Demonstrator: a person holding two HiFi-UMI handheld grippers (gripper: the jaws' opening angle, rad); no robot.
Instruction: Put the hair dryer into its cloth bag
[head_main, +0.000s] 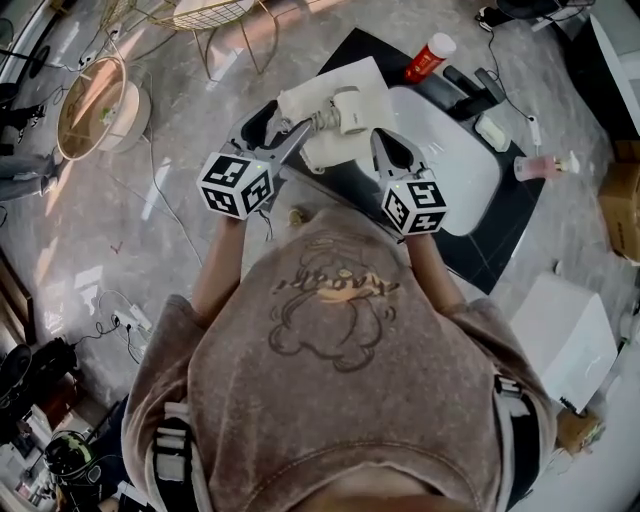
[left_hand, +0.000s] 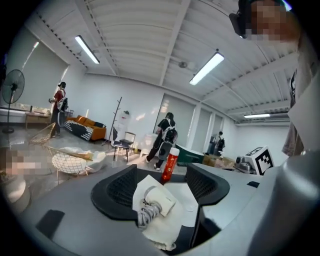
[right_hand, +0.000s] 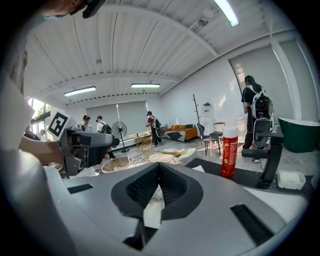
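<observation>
A white cloth bag (head_main: 335, 88) lies on the black table (head_main: 500, 260). The white hair dryer (head_main: 349, 109) and its coiled cord rest at the bag's mouth. My left gripper (head_main: 278, 128) is at the bag's left side, its jaws wide open. In the left gripper view the hair dryer (left_hand: 156, 198) and the cloth bag (left_hand: 165, 232) sit between the open fingers of the left gripper (left_hand: 162, 192), and the pads do not press on them. My right gripper (head_main: 383, 142) holds the bag's right edge. In the right gripper view the right gripper (right_hand: 158, 187) is shut on a fold of the cloth bag (right_hand: 151, 214).
A red spray bottle (head_main: 428, 57) stands at the table's far end, beside dark gadgets (head_main: 470, 95). A white oval board (head_main: 465, 165) lies to the right, with a pink bottle (head_main: 545, 165) beyond it. A white box (head_main: 565, 340) and a wire chair (head_main: 215, 15) stand on the floor. People walk in the background.
</observation>
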